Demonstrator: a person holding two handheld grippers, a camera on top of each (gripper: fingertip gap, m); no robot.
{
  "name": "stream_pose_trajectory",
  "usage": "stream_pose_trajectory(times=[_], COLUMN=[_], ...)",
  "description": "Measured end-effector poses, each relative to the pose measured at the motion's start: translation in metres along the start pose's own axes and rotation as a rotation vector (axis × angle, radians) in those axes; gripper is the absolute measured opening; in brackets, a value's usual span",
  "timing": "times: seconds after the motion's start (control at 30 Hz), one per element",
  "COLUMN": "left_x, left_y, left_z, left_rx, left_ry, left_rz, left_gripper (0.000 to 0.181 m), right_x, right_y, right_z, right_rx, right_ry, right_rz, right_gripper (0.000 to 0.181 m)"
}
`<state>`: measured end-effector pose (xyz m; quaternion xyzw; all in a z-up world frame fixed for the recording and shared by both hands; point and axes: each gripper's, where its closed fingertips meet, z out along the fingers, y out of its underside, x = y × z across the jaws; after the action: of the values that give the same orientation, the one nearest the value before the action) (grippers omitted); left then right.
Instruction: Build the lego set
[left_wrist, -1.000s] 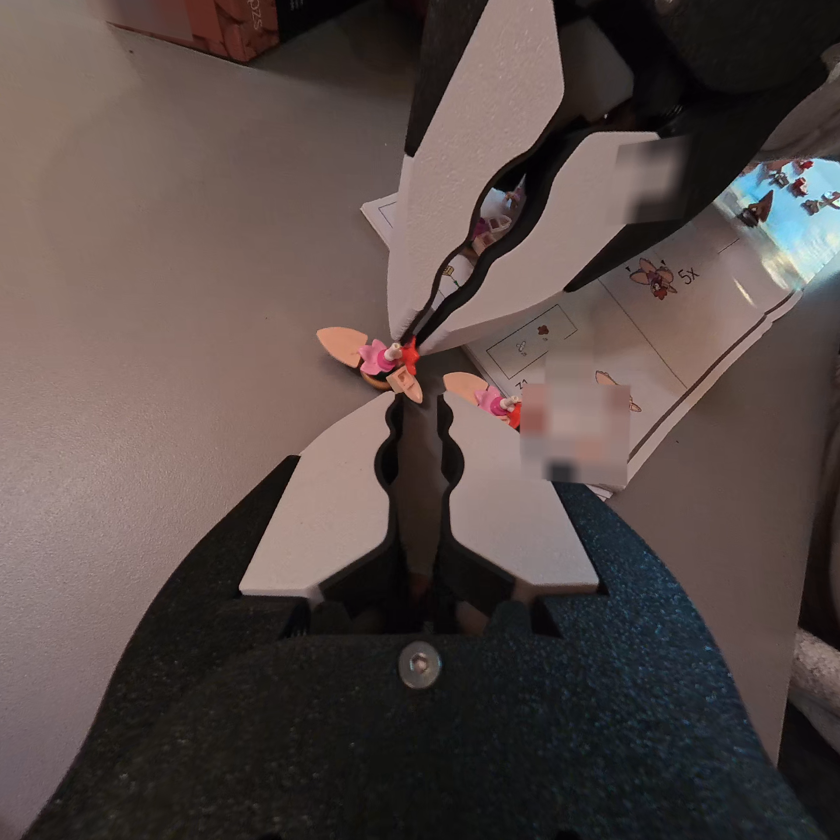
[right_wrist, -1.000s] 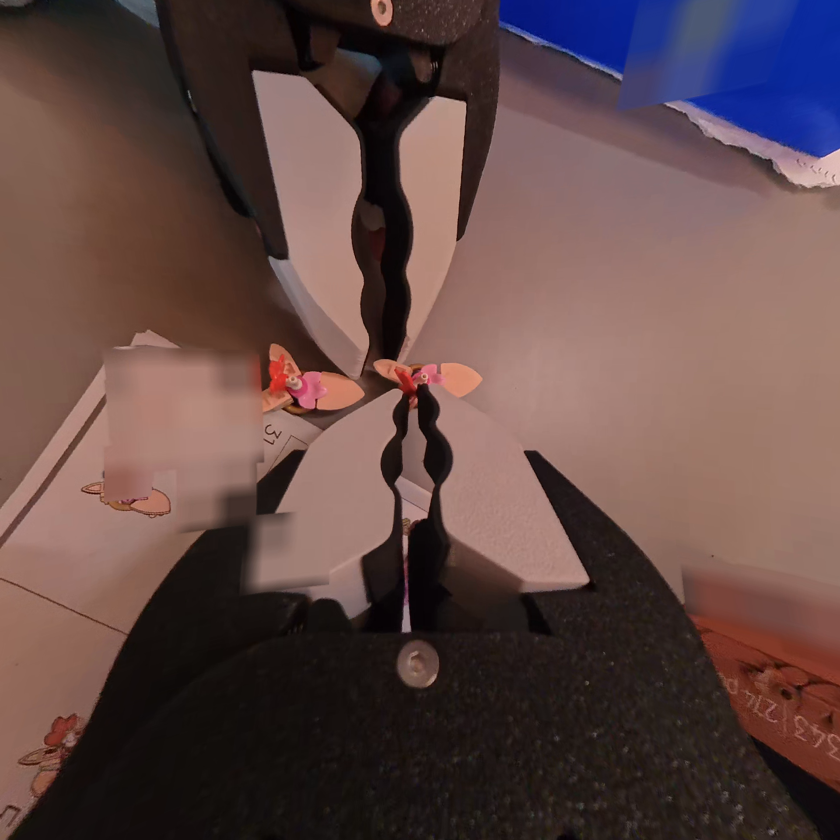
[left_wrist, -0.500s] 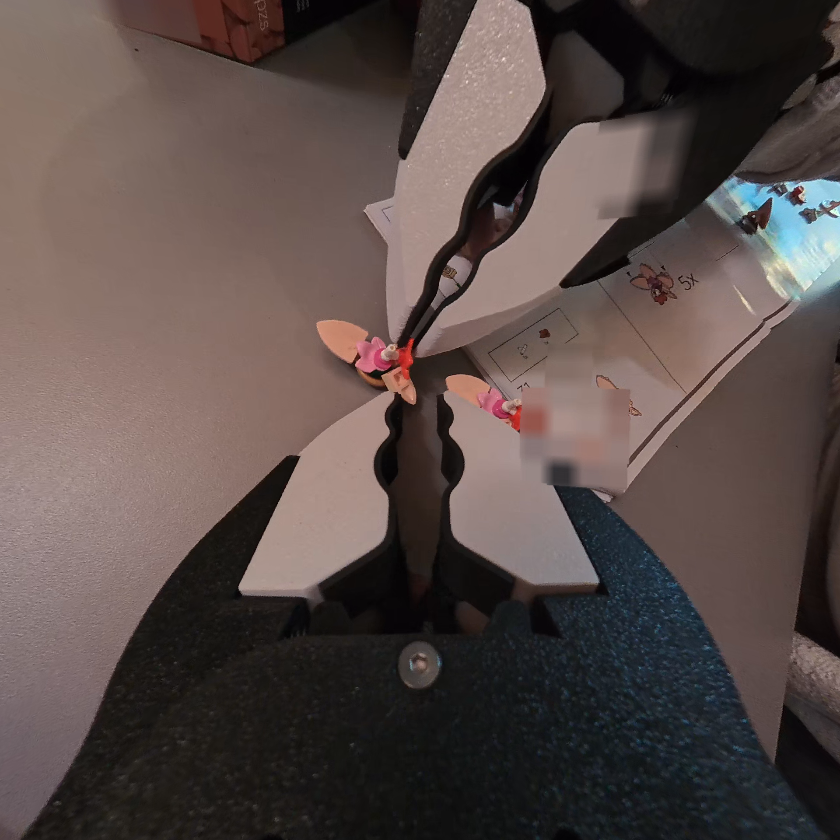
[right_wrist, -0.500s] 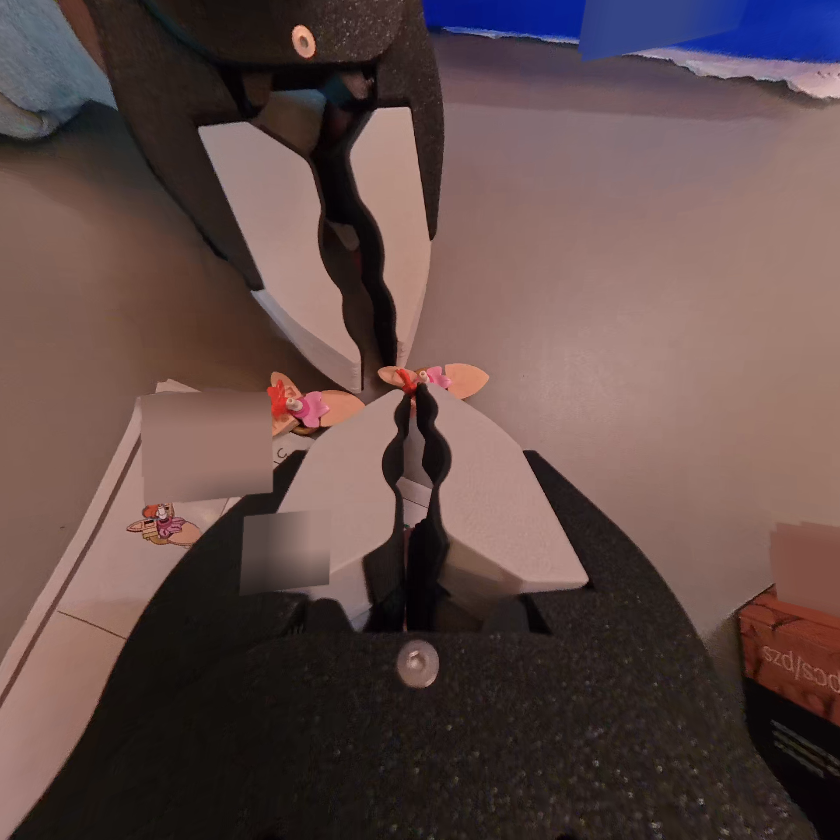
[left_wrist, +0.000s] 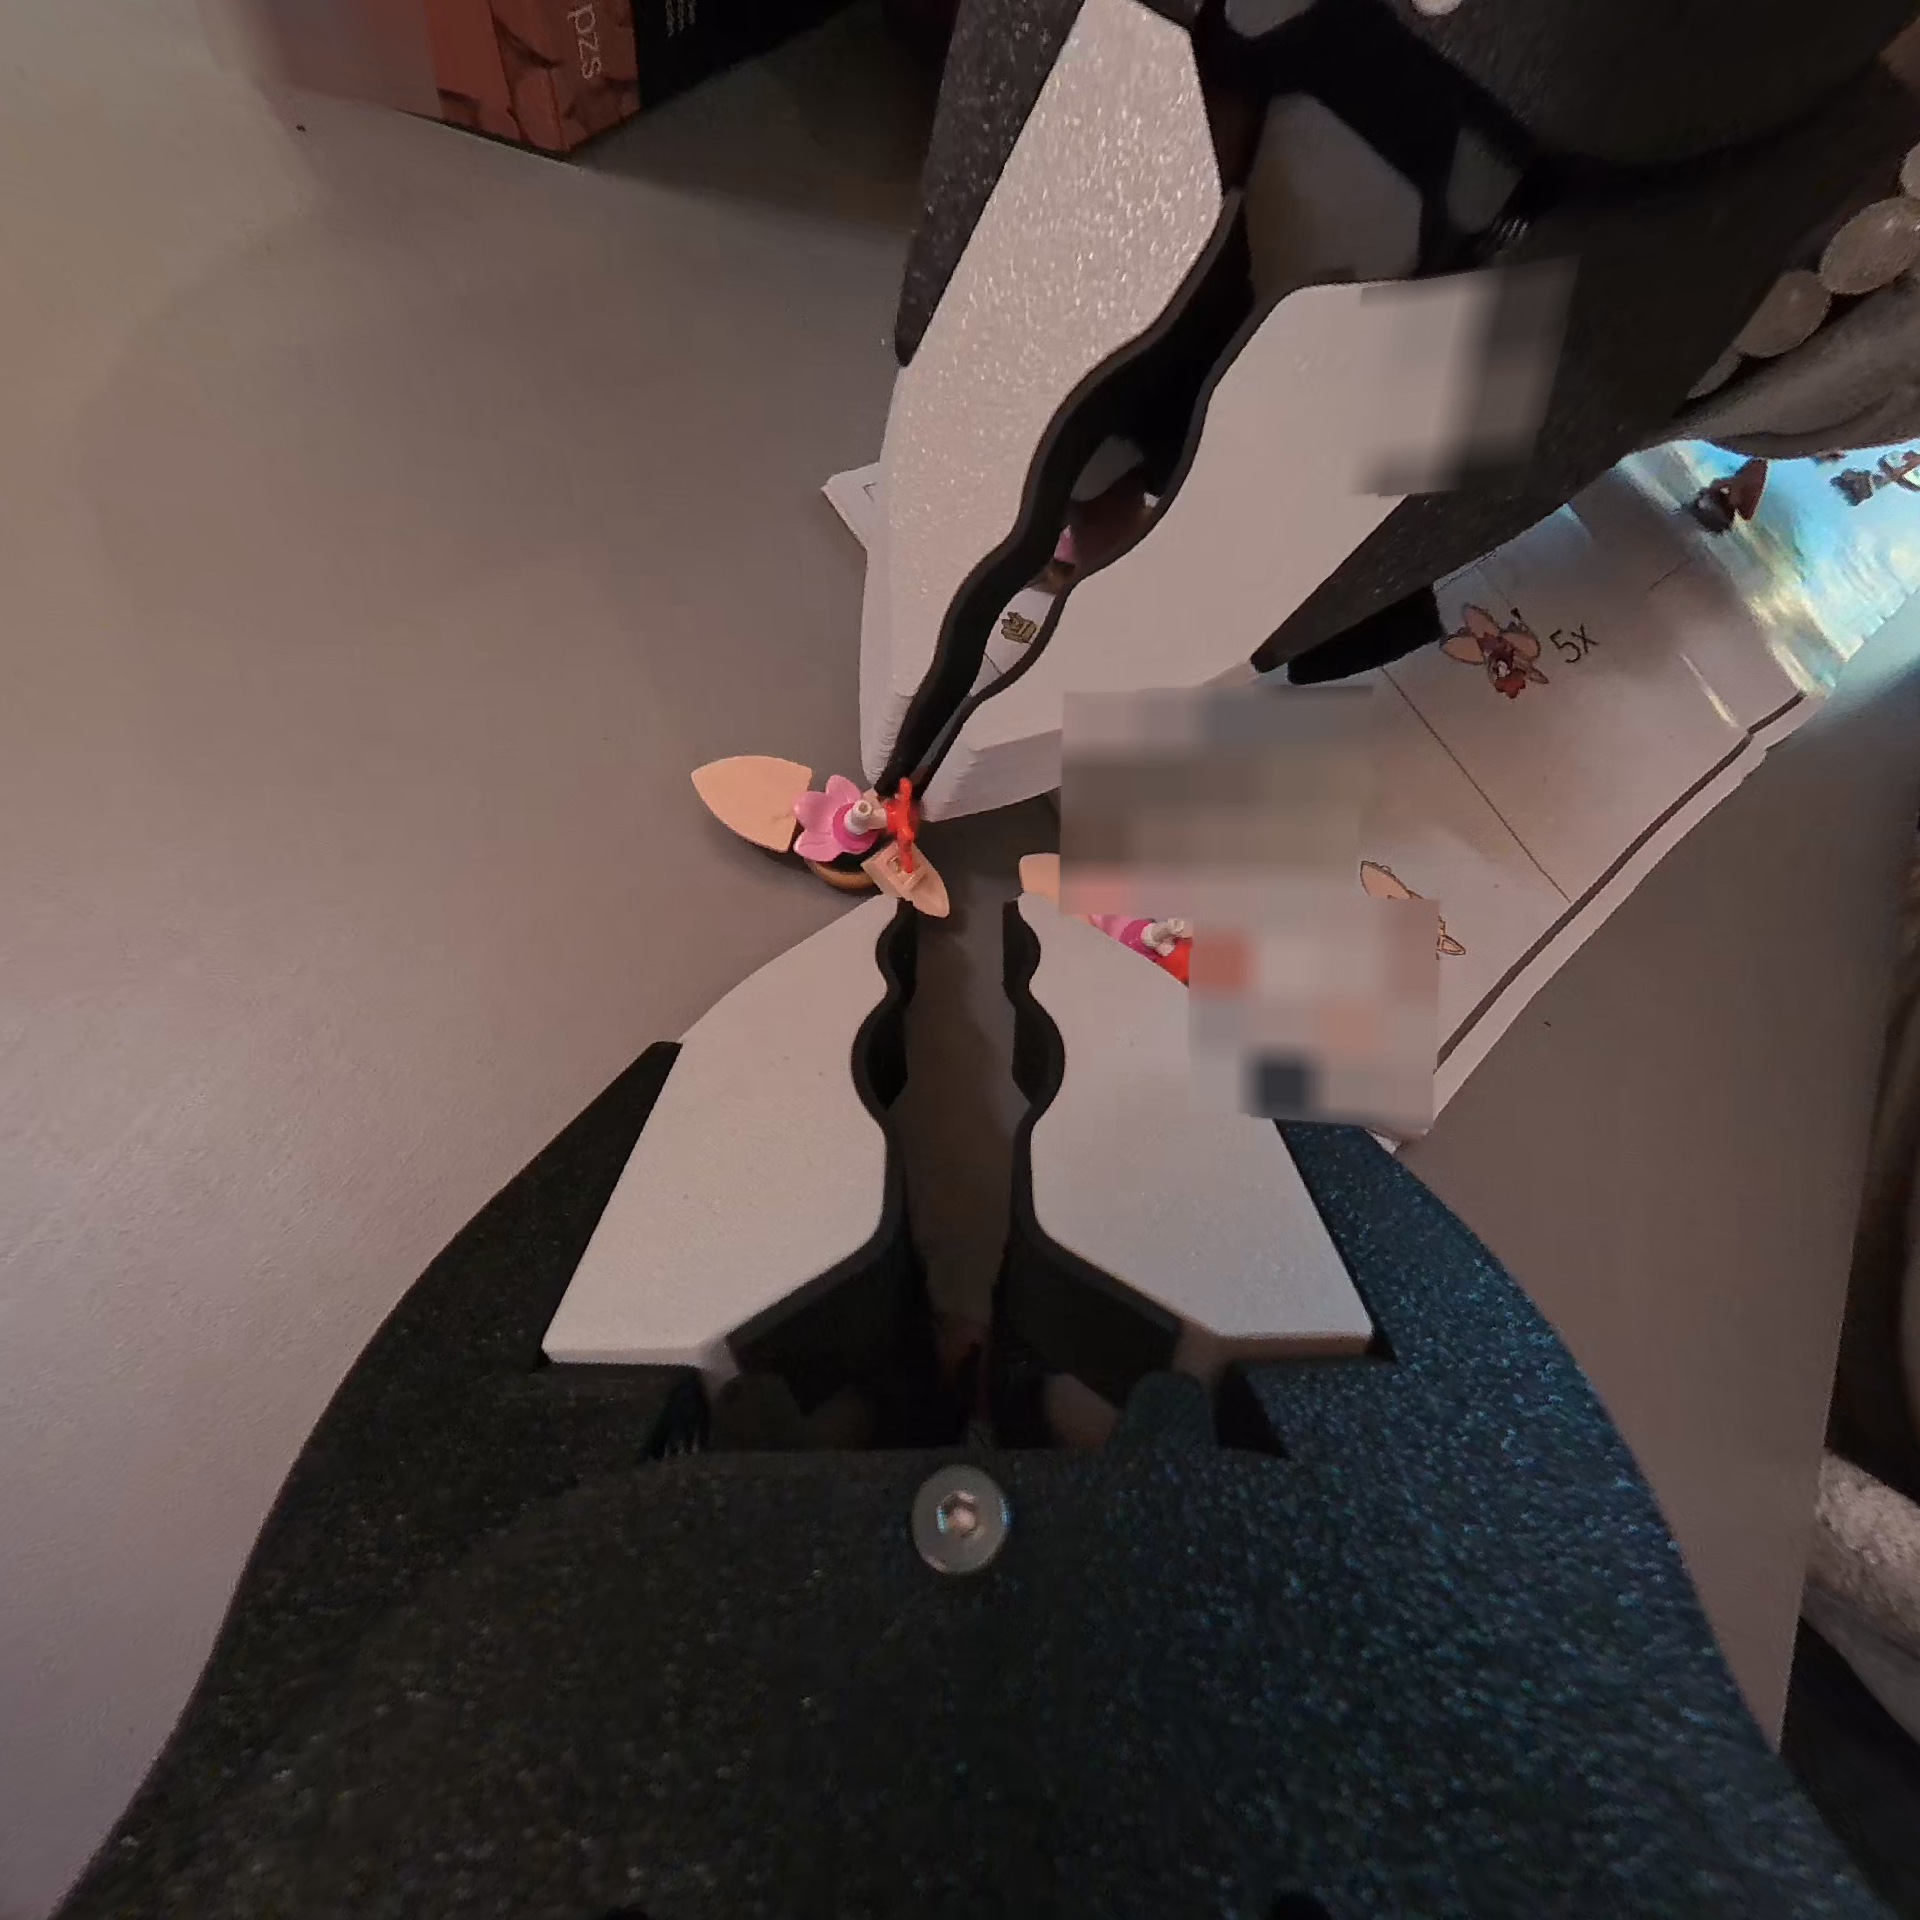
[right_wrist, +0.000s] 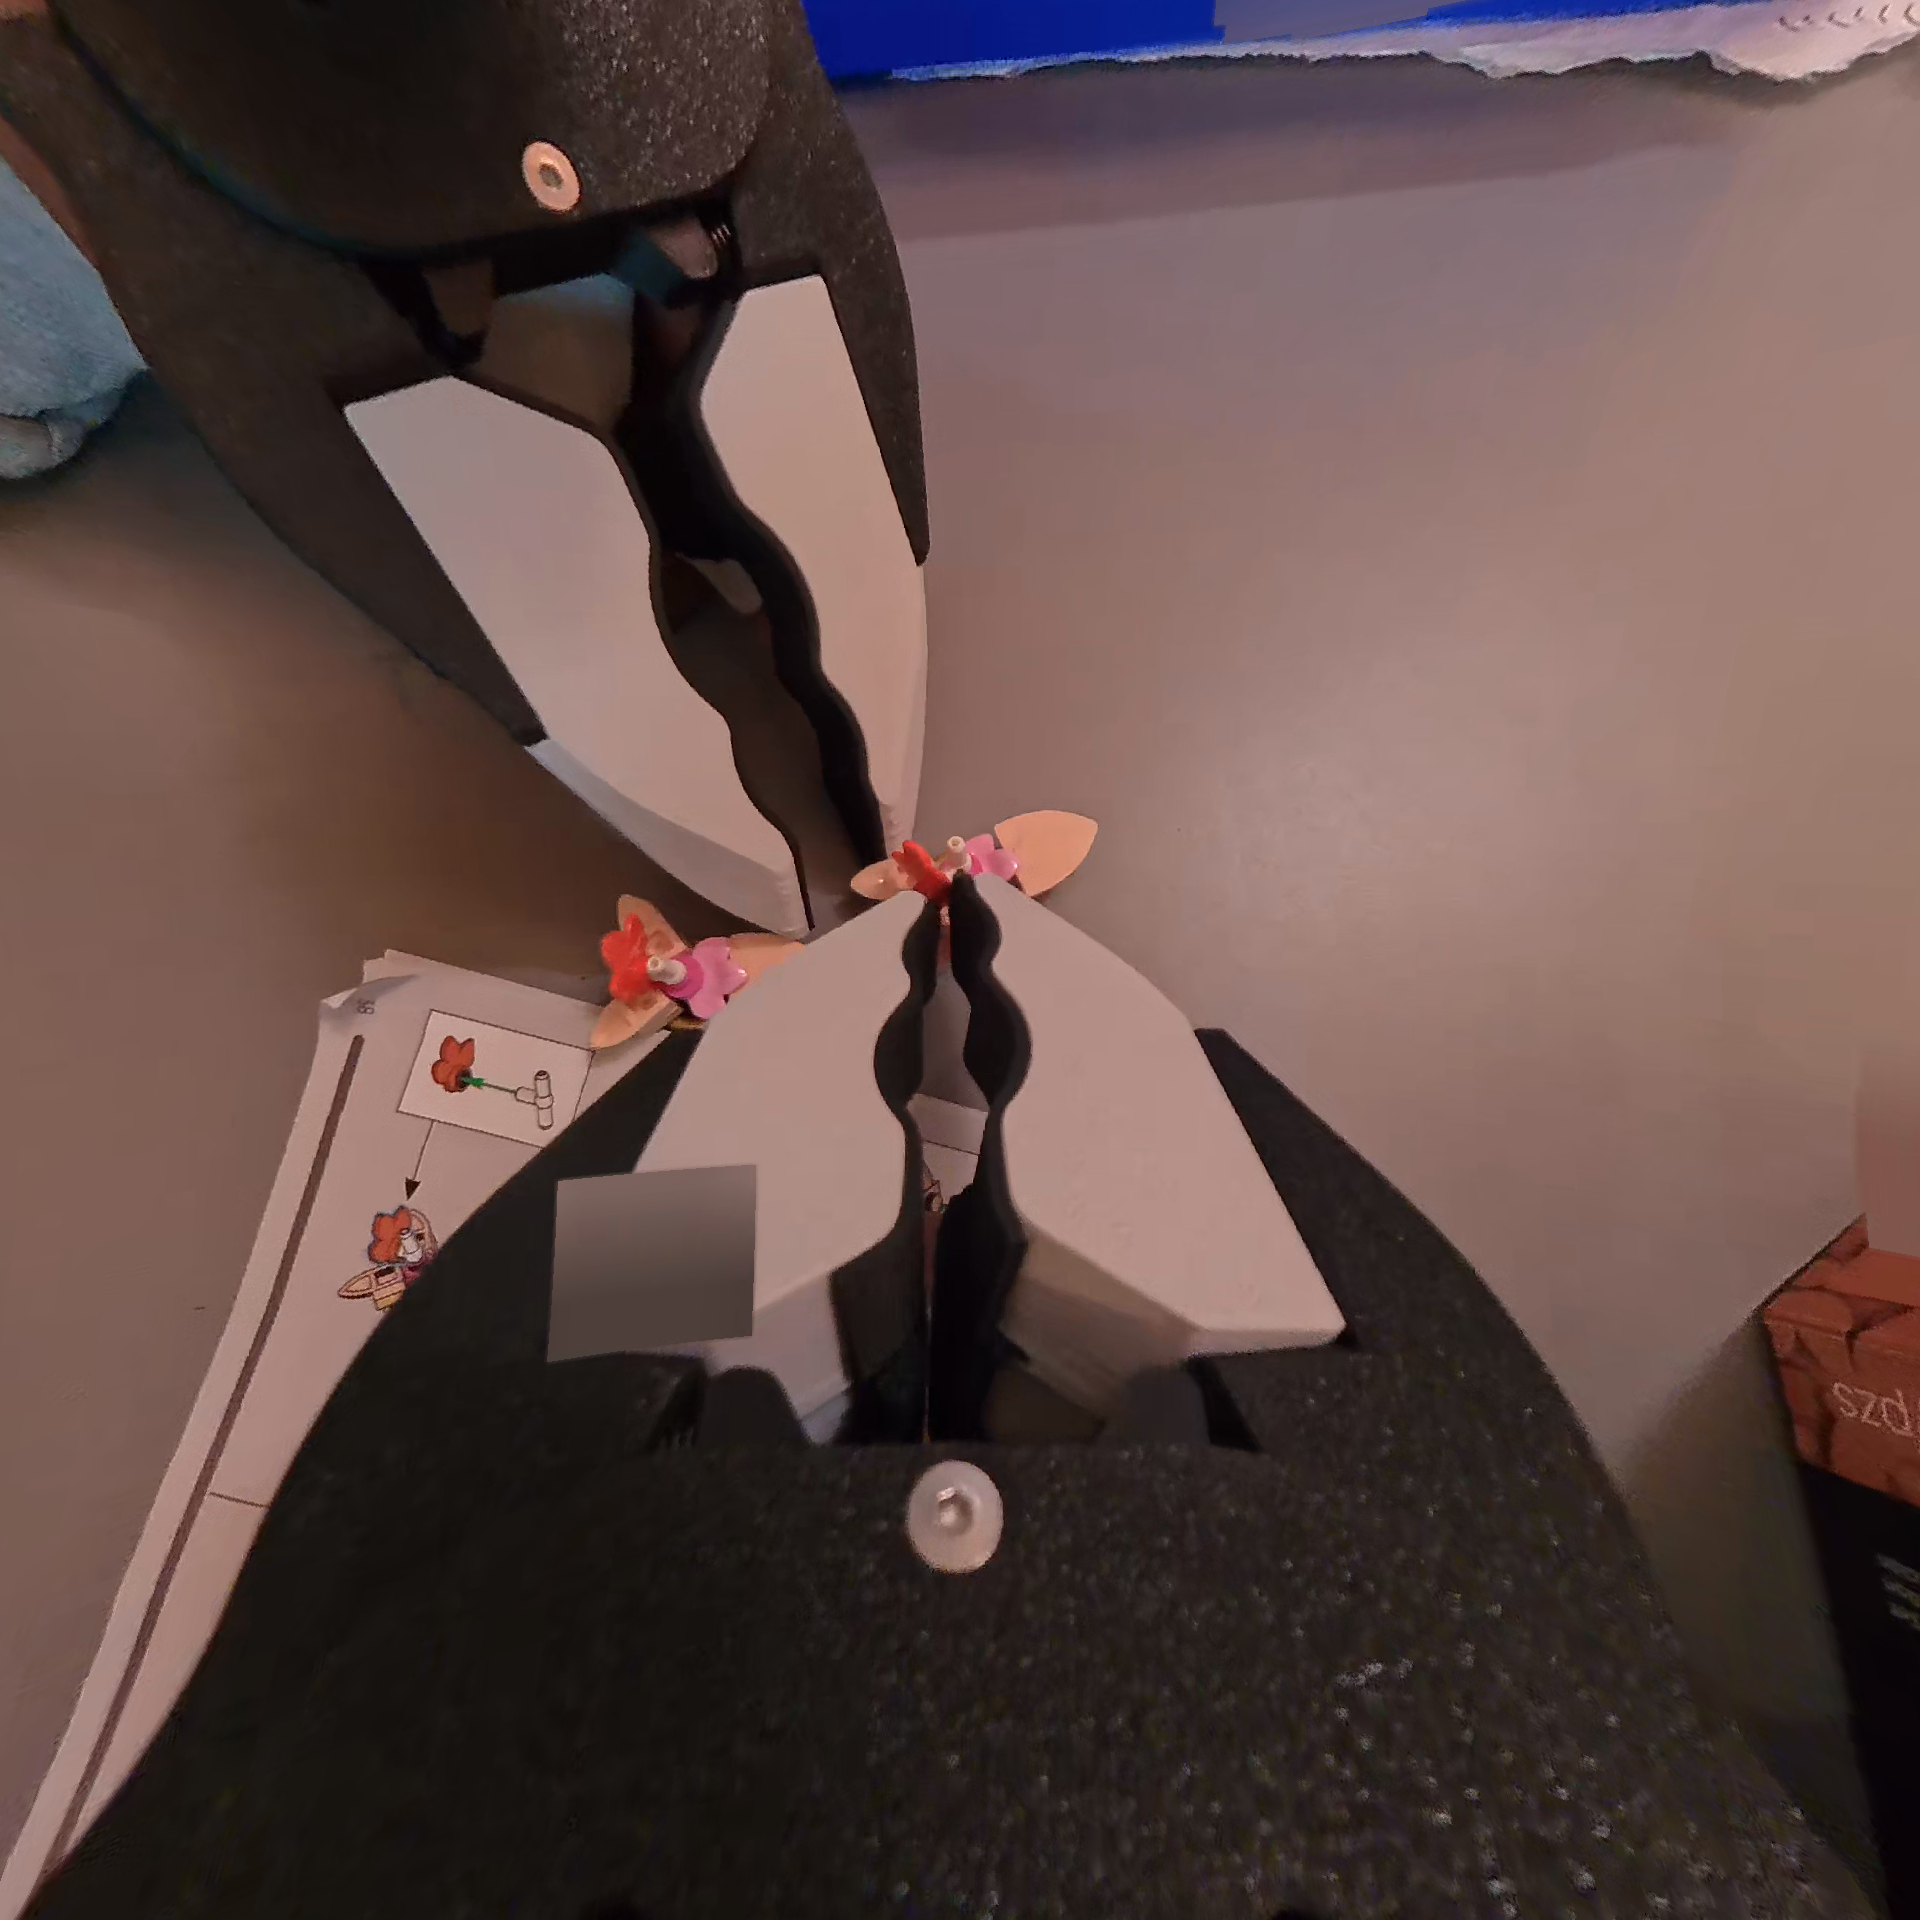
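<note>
A small lego flower (left_wrist: 831, 823) with tan petals, a pink bloom and a white stud lies on the grey table (left_wrist: 364, 623); it also shows in the right wrist view (right_wrist: 1023, 850). My right gripper (right_wrist: 940, 896) is shut on the flower's red blossom piece (right_wrist: 916, 864), and in the left wrist view it comes down from above (left_wrist: 902, 781) onto that red piece (left_wrist: 900, 821). My left gripper (left_wrist: 961, 912) is slightly open and empty, its tips just short of the flower's near petal (left_wrist: 920, 888). In the right wrist view it reaches in from the upper left (right_wrist: 842, 883).
A second finished flower (right_wrist: 675, 971) lies on the edge of the open instruction booklet (right_wrist: 312, 1247), which also shows in the left wrist view (left_wrist: 1621, 748). A brown and black box (left_wrist: 540, 62) stands on the table, also at the right in the right wrist view (right_wrist: 1849, 1351). Left and right tips are no more than a few centimetres apart.
The right gripper has swung round the flower while staying shut on the red piece, so its view has turned. The flower has shifted slightly. The left gripper has stayed put, slightly open.
</note>
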<state>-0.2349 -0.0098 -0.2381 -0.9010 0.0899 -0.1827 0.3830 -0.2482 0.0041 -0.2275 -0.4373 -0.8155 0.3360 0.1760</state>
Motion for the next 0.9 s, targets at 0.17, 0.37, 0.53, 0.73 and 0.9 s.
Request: stream_pose_trajectory(times=[0.17,0.37,0.53,0.73,0.9], left_x=[0.004,0.006,0.005,0.004,0.002], left_y=[0.0,0.0,-0.002,-0.002,-0.002], left_z=[0.001,0.001,-0.001,-0.001,-0.006], left_rx=[-0.006,-0.005,0.019,0.022,0.035], left_ry=[0.024,0.051,0.056,0.056,0.06], left_rz=[0.003,-0.017,-0.039,-0.048,-0.065], left_gripper=[0.014,0.015,0.017,0.017,0.017], right_x=[0.002,-0.002,-0.003,0.0,-0.001], right_y=[0.005,0.002,0.01,0.008,-0.001], right_z=[0.001,0.0,0.001,-0.004,-0.019], right_rx=[-0.022,-0.012,-0.057,-0.073,-0.069], right_ry=[0.026,-0.001,-0.009,0.022,0.061], right_rz=[0.022,0.026,-0.005,-0.048,-0.074], right_gripper=[0.0,0.003,0.01,0.015,0.017])
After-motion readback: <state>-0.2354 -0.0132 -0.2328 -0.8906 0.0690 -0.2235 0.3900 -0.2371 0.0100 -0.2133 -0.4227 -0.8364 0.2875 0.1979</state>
